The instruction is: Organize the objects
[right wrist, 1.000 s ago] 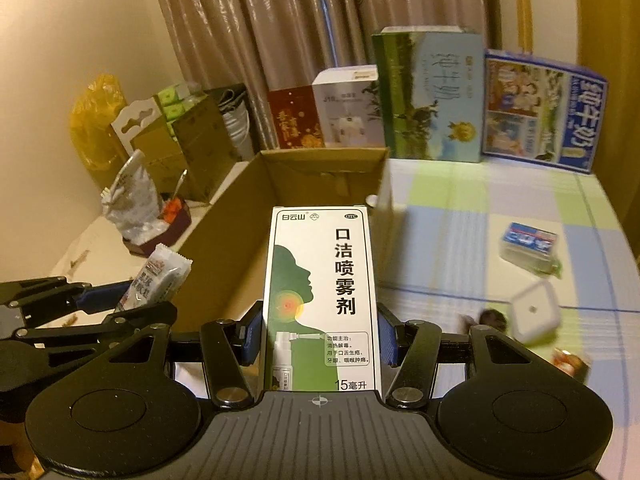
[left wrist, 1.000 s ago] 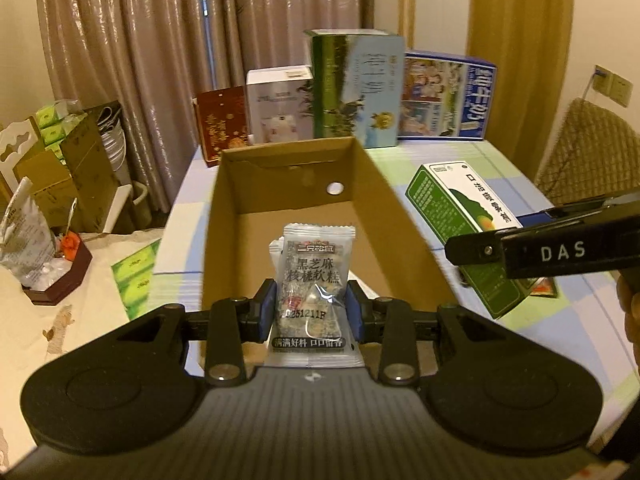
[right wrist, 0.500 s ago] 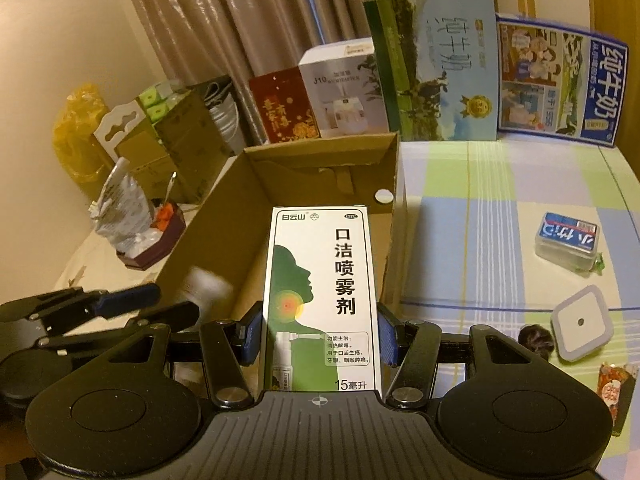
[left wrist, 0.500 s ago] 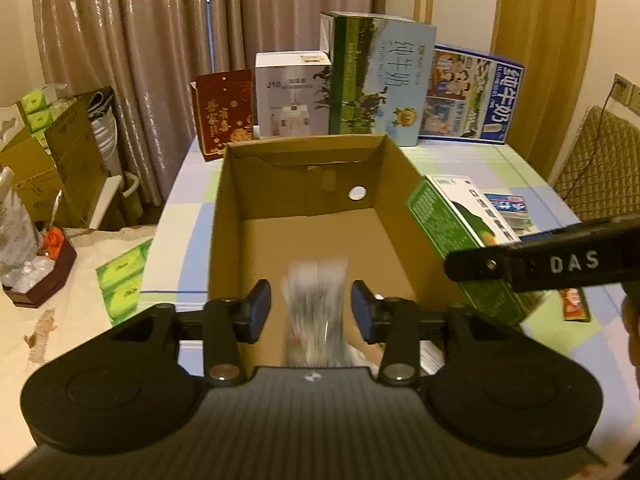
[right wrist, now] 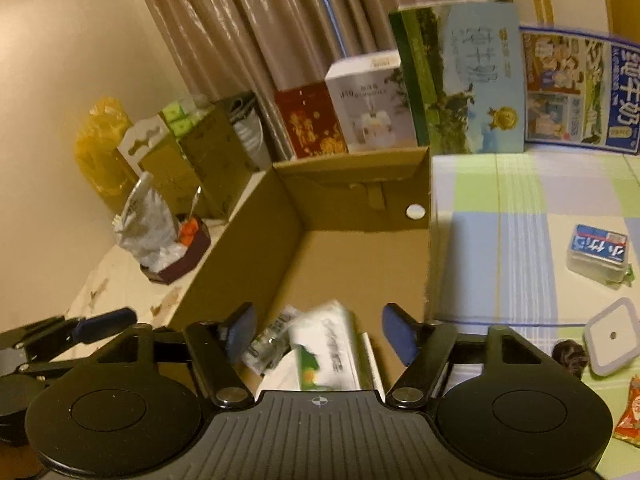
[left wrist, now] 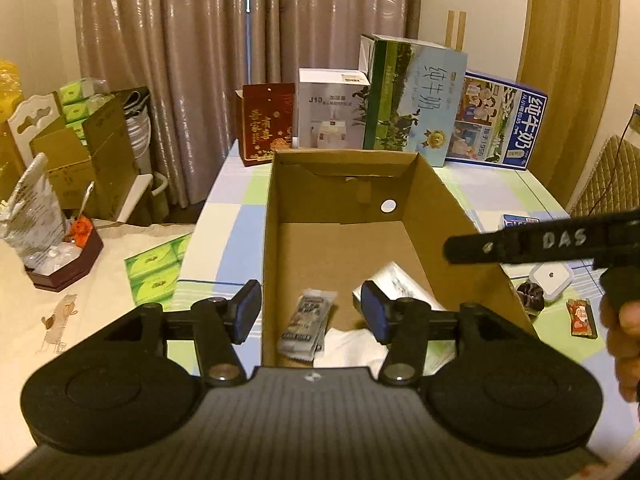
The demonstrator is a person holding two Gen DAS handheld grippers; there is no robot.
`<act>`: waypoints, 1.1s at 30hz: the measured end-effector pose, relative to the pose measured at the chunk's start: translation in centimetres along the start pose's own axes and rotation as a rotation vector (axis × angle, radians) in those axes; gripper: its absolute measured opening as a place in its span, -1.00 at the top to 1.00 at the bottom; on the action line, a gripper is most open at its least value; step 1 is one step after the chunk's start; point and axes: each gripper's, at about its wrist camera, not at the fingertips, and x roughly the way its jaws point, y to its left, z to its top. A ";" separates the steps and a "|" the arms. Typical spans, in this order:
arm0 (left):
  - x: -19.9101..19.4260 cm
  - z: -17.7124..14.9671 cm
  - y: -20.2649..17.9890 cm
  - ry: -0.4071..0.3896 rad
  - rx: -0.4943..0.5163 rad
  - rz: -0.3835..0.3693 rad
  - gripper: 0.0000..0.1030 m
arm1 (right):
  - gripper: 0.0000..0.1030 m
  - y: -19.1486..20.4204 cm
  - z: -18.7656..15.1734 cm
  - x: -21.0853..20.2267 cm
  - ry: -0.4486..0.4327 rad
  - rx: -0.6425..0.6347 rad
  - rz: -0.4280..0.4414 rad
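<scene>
The open cardboard box point(left wrist: 344, 157) stands on the checked tablecloth in front of both grippers. A grey snack packet point(left wrist: 306, 326) lies flat on its floor near the front wall. Beside it lies the white-and-green spray carton point(left wrist: 394, 285), blurred in both views. My left gripper point(left wrist: 312, 312) hangs open above the packet with nothing between its fingers. My right gripper point(right wrist: 316, 328) is open too, over the box's front, with the carton point(right wrist: 328, 354) and the packet point(right wrist: 267, 340) below it. The left gripper's blue fingertips point(right wrist: 106, 319) show at the left of the right wrist view.
Tall milk cartons point(left wrist: 416, 96) and smaller boxes line the table's back edge. Right of the box lie a clear case with a blue label point(right wrist: 598, 252), a white square block point(right wrist: 612, 336), a dark lump point(right wrist: 570, 356) and a red packet point(right wrist: 632, 412). A cluttered side table point(left wrist: 60, 264) is at left.
My left gripper opened and the snack packet dropped into the box. My right gripper then opened over the box and the spray carton fell in beside the packet.
</scene>
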 end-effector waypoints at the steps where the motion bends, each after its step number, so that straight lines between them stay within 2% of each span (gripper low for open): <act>1: -0.5 -0.2 -0.1 -0.002 -0.001 0.006 -0.02 | -0.35 -0.1 -0.1 -0.6 -0.008 0.005 0.000; 4: -2.0 -1.0 -0.6 -0.005 -0.001 0.016 -0.03 | -0.41 -0.5 -0.9 -2.8 -0.025 0.026 -0.004; 9: -4.6 -2.3 -2.1 -0.002 -0.025 -0.008 -0.13 | -0.57 -1.6 -3.1 -6.9 -0.049 0.075 -0.037; 17: -8.1 -4.6 -5.4 0.022 -0.042 -0.040 -0.28 | -0.77 -3.0 -6.8 -13.4 -0.079 0.084 -0.123; 23: -10.0 -5.7 -8.1 0.025 -0.032 -0.055 -0.53 | -0.89 -4.3 -8.7 -17.5 -0.114 0.064 -0.189; 27: -10.9 -6.1 -9.6 0.007 -0.039 -0.032 -0.85 | -0.96 -5.7 -9.5 -19.5 -0.124 0.080 -0.222; 33: -11.4 -6.9 -11.5 -0.002 -0.046 -0.055 -0.96 | -0.96 -8.3 -11.7 -22.0 -0.122 0.112 -0.294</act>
